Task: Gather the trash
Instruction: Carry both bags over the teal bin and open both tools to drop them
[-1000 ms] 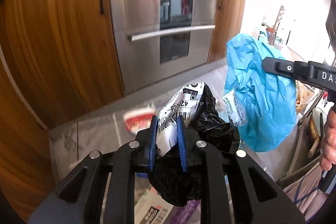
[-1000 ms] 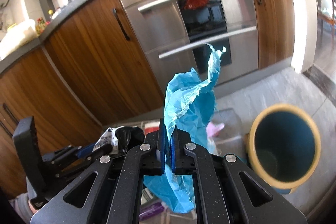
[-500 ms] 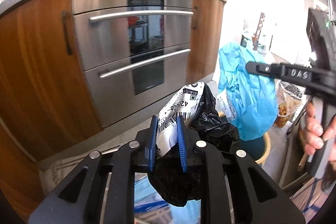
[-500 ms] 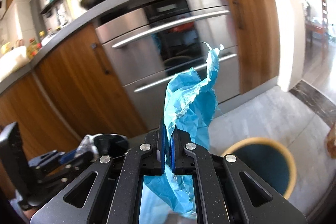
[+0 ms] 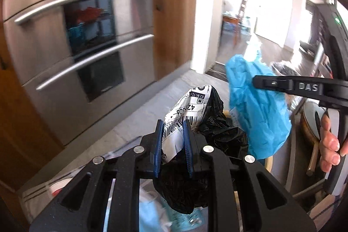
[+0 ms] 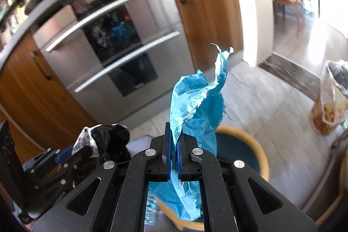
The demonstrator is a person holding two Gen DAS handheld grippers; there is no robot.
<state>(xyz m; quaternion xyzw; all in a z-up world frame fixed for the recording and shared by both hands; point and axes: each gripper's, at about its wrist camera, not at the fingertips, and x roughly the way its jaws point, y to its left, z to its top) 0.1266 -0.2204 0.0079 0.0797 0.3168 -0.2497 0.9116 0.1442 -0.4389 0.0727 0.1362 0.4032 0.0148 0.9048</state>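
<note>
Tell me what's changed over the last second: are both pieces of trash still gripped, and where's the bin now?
Both hands swung sideways past the oven. The bin now sits just beyond the right gripper, under the blue plastic wrapper; a second ago it stood off to the right. Nothing was let go: the left gripper still clamps the black labelled bag, the right the blue wrapper.

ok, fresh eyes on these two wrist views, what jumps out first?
The crumpled blue plastic clamped in the right gripper, standing up in front of the steel oven. Then the black bag with a barcode label pinched in the left gripper. Below the blue plastic sits a round yellow-rimmed bin.
</note>
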